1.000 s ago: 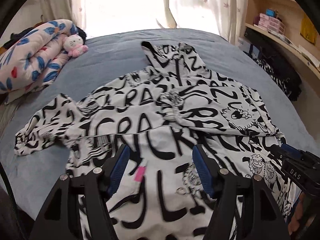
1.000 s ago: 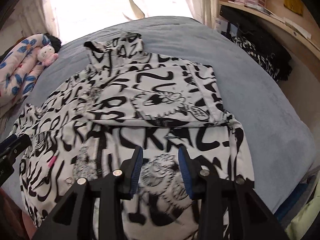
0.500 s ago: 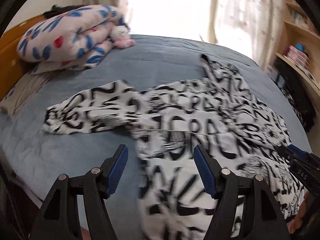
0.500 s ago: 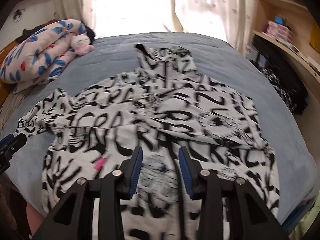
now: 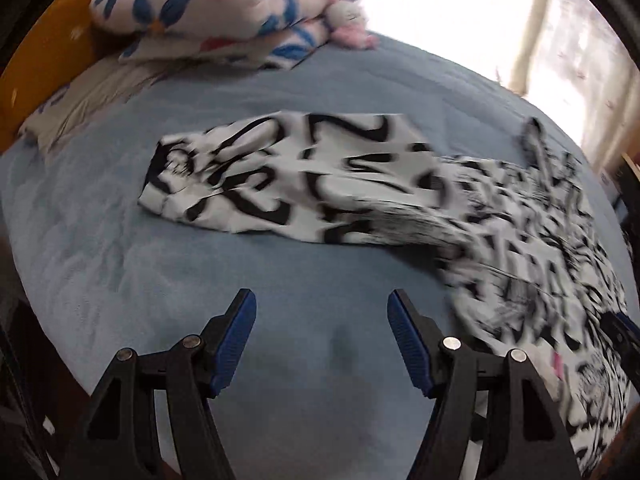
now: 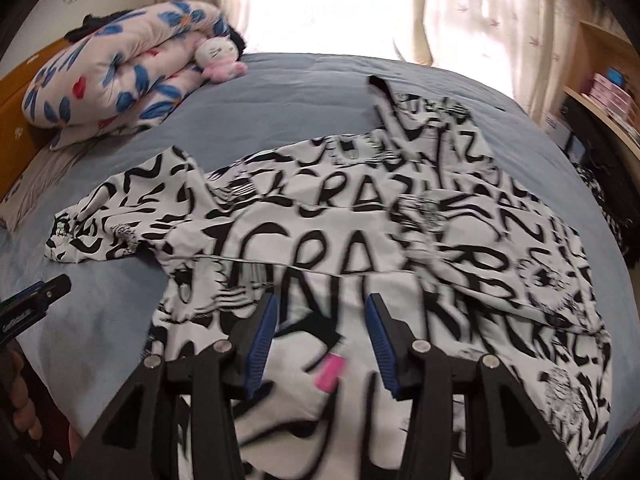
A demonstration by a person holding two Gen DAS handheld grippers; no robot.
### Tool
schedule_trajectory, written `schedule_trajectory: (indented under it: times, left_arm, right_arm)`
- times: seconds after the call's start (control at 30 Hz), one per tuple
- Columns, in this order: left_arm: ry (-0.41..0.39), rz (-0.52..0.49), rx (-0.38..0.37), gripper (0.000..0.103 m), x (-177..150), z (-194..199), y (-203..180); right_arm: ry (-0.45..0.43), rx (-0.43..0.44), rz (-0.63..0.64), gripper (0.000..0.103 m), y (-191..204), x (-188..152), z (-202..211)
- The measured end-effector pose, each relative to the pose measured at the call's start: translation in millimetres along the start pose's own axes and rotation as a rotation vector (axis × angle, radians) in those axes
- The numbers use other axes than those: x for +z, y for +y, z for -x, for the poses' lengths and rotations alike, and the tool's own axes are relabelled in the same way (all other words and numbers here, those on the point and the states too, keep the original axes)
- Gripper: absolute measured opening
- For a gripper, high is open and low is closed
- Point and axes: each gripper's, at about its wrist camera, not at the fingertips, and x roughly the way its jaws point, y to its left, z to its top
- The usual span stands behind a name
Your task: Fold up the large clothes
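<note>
At the far left, a folded white quilt with blue and red flowers [image 6: 120, 76] sits by the orange headboard, a small white-and-pink plush cat [image 6: 220, 60] against it. Your left gripper [image 5: 320, 328] hangs over bare blue bedspread [image 5: 120, 272], its jaws wide apart with nothing between them. Just beyond it, one sleeve [image 5: 288, 180] of the large white garment printed with black lettering [image 6: 360, 248] stretches out flat towards the quilt; motion blur smears the print there, so its folds are hard to read. The garment lies spread across the middle of the bed. Your right gripper [image 6: 322, 336] hovers above its lower part, jaws just opening, apparently clear of the cloth, with a pink tag [image 6: 330, 372] lying below them.
</note>
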Motion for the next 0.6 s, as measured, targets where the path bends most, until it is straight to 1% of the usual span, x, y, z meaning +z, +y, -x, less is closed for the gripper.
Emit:
schedule_trajectory:
  times: [0.17,0.3,0.43,0.57,0.6]
  left_arm:
    - [0.039,0.099,0.023,0.067,20.6,-38.9,43.7]
    - [0.038,0.153,0.030,0.067,34.0,-56.9,62.3]
    - [0.059,0.185,0.021,0.067,49.2,-78.3,69.4]
    - [0.105,0.208,0.048,0.067,62.1,-105.0,72.3]
    - [0.117,0.216,0.049,0.068,64.2,-111.2,73.2]
  right_arm:
    - [0.028,0.018,0.042,0.046,33.0,9.4,-22.9]
    - [0.040,0.021,0.077,0.046,51.8,13.0,-36.0]
    - [0.076,0.025,0.090,0.046,61.3,12.6,-52.0]
    - [0.097,0.020,0.095,0.046,64.5,12.2,-63.2]
    - [0.099,0.019,0.095,0.046,64.5,12.5,-64.6]
